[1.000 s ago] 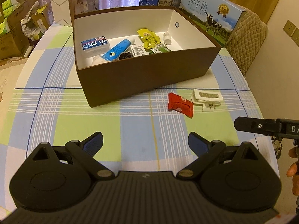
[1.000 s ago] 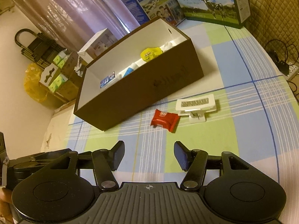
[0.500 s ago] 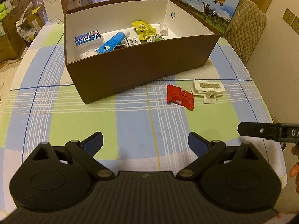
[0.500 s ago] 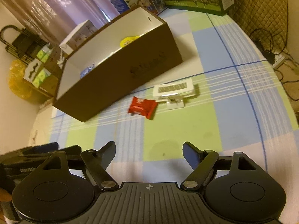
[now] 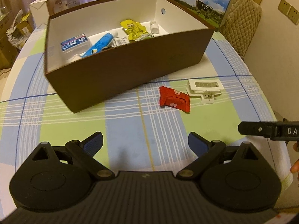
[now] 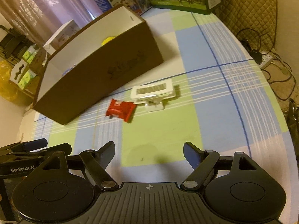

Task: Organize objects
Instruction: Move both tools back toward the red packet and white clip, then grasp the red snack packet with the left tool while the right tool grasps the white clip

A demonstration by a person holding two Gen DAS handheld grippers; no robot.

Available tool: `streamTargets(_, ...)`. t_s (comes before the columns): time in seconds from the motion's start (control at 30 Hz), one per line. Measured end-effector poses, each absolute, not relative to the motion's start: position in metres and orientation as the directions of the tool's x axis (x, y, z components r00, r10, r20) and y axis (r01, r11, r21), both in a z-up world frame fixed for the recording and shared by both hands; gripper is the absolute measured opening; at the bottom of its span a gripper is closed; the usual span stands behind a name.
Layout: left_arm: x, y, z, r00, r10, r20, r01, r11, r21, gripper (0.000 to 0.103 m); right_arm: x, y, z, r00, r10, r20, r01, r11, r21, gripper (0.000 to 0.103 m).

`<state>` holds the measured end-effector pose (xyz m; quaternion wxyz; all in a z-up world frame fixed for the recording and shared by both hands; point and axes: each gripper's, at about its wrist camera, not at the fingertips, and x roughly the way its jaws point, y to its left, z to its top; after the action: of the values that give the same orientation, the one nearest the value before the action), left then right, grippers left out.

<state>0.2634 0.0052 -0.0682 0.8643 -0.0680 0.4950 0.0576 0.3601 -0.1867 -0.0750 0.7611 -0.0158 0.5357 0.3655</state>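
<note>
Both claws hang released and empty over the near part of the checked tabletop [image 5: 61, 119], the left claw [image 5: 145, 141] with its blue-padded fingers spread wide, the right claw [image 6: 149, 150] likewise apart. Going left to right in the left wrist view: the brown box [image 5: 130, 69] sits at about 11 o'clock, already holding a blue tube [image 5: 101, 43], a yellow packet [image 5: 133, 28] and other small items; the red packet [image 5: 174, 99] lies flat just outside the box's front wall at 12 to 1 o'clock, and the white clip [image 5: 204, 89] lies just beside it at 1 o'clock, seemingly touching or nearly so. The step in hand looks like picking up one of these two loose things. The right claw, aimed nearly straight at the red packet [image 6: 121, 109] and clip [image 6: 153, 93], seems better placed; it would do well to come down over the packet's short width so the fingers miss the clip. Open cloth lies between claws and targets. The box wall stands close behind, so the lift should clear its rim, and the table edge curves away at 3 o'clock.
</note>
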Motion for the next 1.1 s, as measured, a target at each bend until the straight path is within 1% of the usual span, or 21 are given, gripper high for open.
streamTargets(0.27, 0.283, -0.013, -0.088, 0.518, -0.008, -0.855, -0.057, 0.997, -0.044, 0.096, 0.370, -0.195, -0.084, 0.194, 0.487, -0.852, -0.559, 0.768, 0.311, 0.079)
streamTargets(0.4, 0.298, -0.021, -0.094, 0.541, -0.035, -0.840, -0.003, 0.999, -0.043, 0.096, 0.376, -0.201, -0.087, 0.206, 0.478, -0.854, -0.537, 0.784, 0.310, 0.079)
streamTargets(0.6, 0.328, -0.026, -0.108, 0.560, -0.039, -0.828, 0.018, 0.999, -0.035, 0.095, 0.388, -0.211, -0.090, 0.227, 0.458, -0.859, -0.503, 0.811, 0.300, 0.079)
streamTargets(0.8, 0.355, -0.033, -0.126, 0.554, -0.033, -0.832, 0.040, 0.999, -0.013, 0.088, 0.395, -0.218, -0.093, 0.232, 0.447, -0.864, -0.479, 0.826, 0.298, 0.079)
streamTargets(0.83, 0.359, -0.033, -0.128, 0.552, -0.036, -0.833, 0.045, 0.999, -0.013, 0.085, 0.396, -0.219, -0.094, 0.232, 0.445, -0.865, -0.474, 0.828, 0.299, 0.079)
streamTargets(0.9, 0.364, -0.034, -0.132, 0.550, -0.034, -0.835, 0.050, 0.999, -0.008, 0.082, 0.398, -0.221, -0.096, 0.229, 0.443, -0.867, -0.468, 0.831, 0.301, 0.079)
streamTargets(0.97, 0.370, -0.034, -0.135, 0.548, -0.035, -0.836, 0.056, 0.998, -0.004, 0.076, 0.400, -0.222, -0.097, 0.224, 0.441, -0.869, -0.464, 0.832, 0.303, 0.079)
streamTargets(1.1, 0.377, -0.035, -0.139, 0.546, -0.035, -0.837, 0.075, 0.997, 0.007, 0.072, 0.404, -0.222, -0.099, 0.226, 0.446, -0.866, -0.458, 0.833, 0.310, 0.079)
